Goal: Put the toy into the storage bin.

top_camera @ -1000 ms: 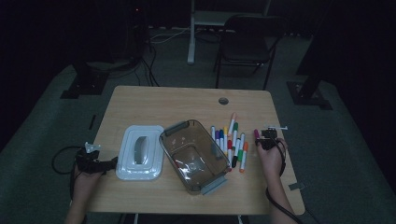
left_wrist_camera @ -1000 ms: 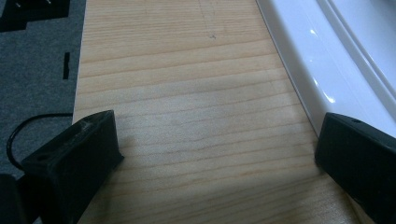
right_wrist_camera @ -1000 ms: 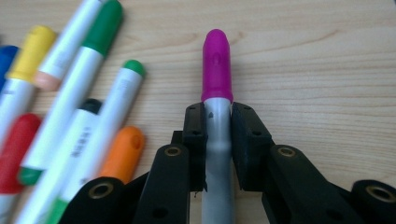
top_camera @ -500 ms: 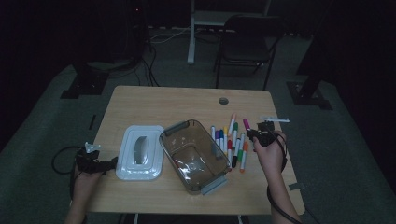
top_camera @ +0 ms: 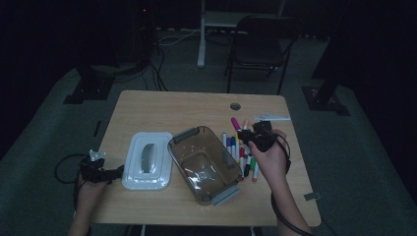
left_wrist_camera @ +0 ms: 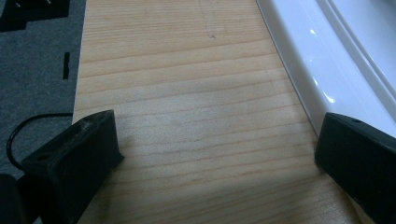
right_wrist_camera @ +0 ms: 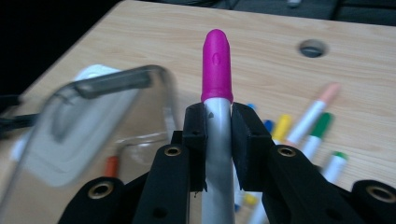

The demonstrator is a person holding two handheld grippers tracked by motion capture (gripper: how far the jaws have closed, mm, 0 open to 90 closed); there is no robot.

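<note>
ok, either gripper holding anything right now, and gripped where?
The right gripper is shut on a pink-capped marker, clamped on the white barrel just below the cap. The left gripper stands open over bare table, holding nothing.

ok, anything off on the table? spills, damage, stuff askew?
Nothing stands out. Markers lie loose beside the clear bin, lid off to its left. Right gripper holds the pink marker cleanly; left gripper is open.

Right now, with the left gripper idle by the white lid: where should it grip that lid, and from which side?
Grip the white lid by its raised centre handle, coming from above with the jaws across its narrow width. The lid lies flat on the table, so its rim offers little to pinch. The left gripper sits open beside it.
</note>
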